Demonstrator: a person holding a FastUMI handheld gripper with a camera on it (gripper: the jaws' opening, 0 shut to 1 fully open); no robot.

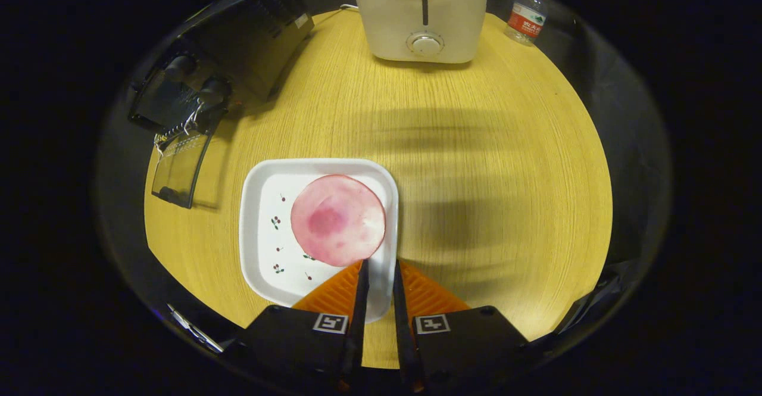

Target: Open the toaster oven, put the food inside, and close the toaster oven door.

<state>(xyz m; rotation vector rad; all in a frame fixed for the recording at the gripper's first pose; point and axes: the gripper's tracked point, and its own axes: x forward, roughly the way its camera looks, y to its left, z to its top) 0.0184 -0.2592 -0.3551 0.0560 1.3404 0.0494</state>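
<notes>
Wood-grain yellow is seen under everything: the round table carries all the things. The tongs are held low over its near side, their two fingers drawn close together with only a narrow slot left between them, and nothing is gripped in that slot. The tips are placed at the near right corner of a white square plate, one finger over the plate's rim and the other just off its right edge over bare table. Whether the tips are touching the plate cannot be told.

A round pink slice of meat is laid flat on the right half of the plate, just ahead of the finger tips; its near edge is met by the left finger's tip. Small sprig patterns are scattered over the plate's bare left half.

Further out to the left, a black toaster oven is set at the table's edge, with its glass door dropped open and down towards the plate, and a wire rack is seen at its mouth. Straight ahead, at the far side of the table, a cream toaster is stood upright. To its right, beyond the table's rim, a small plastic bottle with a red label is placed.
</notes>
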